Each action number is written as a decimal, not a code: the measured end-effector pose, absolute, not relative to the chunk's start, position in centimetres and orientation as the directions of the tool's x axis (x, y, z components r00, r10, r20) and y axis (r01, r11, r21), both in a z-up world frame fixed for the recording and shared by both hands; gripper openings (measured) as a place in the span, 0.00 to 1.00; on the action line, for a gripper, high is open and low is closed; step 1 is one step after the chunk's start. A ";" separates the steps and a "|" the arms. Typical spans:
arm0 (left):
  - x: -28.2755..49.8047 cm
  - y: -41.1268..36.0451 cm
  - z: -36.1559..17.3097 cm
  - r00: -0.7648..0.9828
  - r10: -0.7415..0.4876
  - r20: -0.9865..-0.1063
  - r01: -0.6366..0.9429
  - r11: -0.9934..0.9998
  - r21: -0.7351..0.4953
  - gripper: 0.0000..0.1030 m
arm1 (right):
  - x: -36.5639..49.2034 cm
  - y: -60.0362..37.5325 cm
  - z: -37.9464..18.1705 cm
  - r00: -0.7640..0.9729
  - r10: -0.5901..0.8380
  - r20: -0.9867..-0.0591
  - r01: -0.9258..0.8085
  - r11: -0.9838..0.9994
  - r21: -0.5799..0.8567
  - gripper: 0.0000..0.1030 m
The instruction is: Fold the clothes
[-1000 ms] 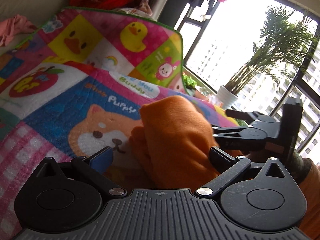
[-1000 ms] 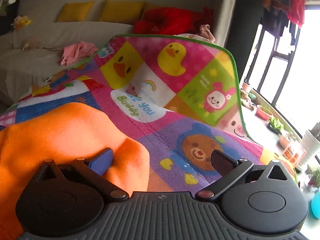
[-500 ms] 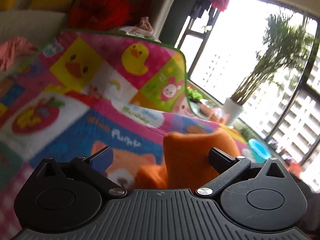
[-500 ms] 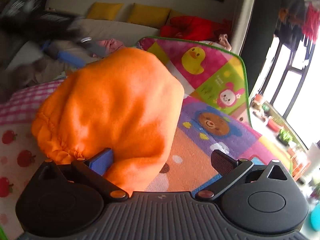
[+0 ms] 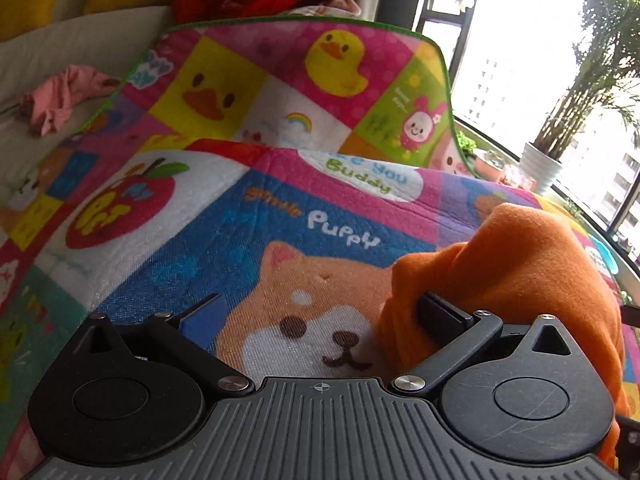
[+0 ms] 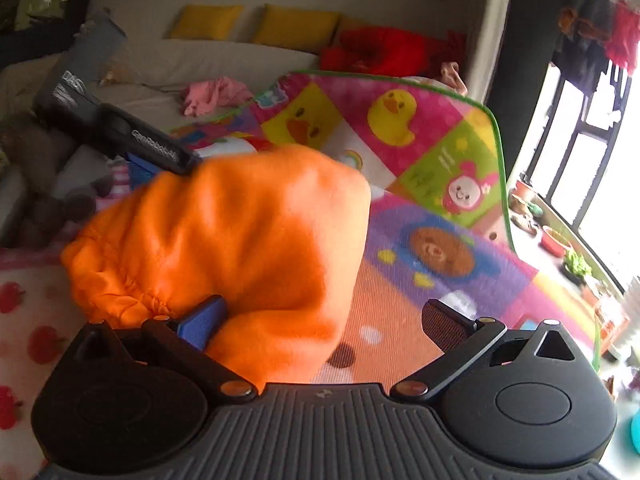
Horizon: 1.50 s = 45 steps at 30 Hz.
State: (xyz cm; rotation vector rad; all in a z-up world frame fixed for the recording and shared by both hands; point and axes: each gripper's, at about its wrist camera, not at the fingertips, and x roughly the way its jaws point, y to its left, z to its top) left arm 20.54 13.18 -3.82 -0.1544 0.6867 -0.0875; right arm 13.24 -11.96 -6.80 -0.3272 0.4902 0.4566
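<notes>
An orange fleece garment (image 6: 240, 248) is bunched into a tall heap on the colourful play mat (image 6: 440, 184). My right gripper (image 6: 324, 320) is open. The cloth's gathered hem lies against the blue pad of its left finger (image 6: 204, 322), and its right finger hangs over bare mat. My left gripper (image 5: 320, 312) is open too, over the puppy picture (image 5: 312, 320). The orange garment (image 5: 520, 272) presses against the outer side of its right finger (image 5: 440, 314). In the right wrist view the left gripper's body (image 6: 120, 132) reaches in from the upper left and meets the top of the heap.
A pale sofa (image 6: 224, 60) with yellow cushions (image 6: 296, 28) runs along the back, with a pink garment (image 6: 212, 94) and a red one (image 6: 384, 50) on it. The mat's far end (image 5: 320, 28) curls upward. Windows and potted plants (image 5: 540, 164) are on the right.
The orange garment went from lying low on the mat to a raised heap. My left gripper shifted left, so the cloth moved from between its fingers to its right finger.
</notes>
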 end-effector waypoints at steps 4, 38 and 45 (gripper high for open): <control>20.6 13.3 -3.9 0.769 -0.134 -0.626 0.026 0.984 -0.178 1.00 | 12.9 -13.0 -5.4 0.784 0.380 -0.491 -0.496 0.859 -0.126 1.00; 14.9 10.7 -3.0 0.688 -0.443 -0.575 0.220 0.882 -0.416 1.00 | 13.1 -12.6 -7.2 0.713 0.424 -0.559 -0.507 0.862 0.007 1.00; 14.8 11.8 0.1 0.759 -0.409 -0.507 0.251 0.902 -0.352 1.00 | 12.7 -14.7 -2.9 0.721 0.499 -0.480 -0.568 0.823 0.002 1.00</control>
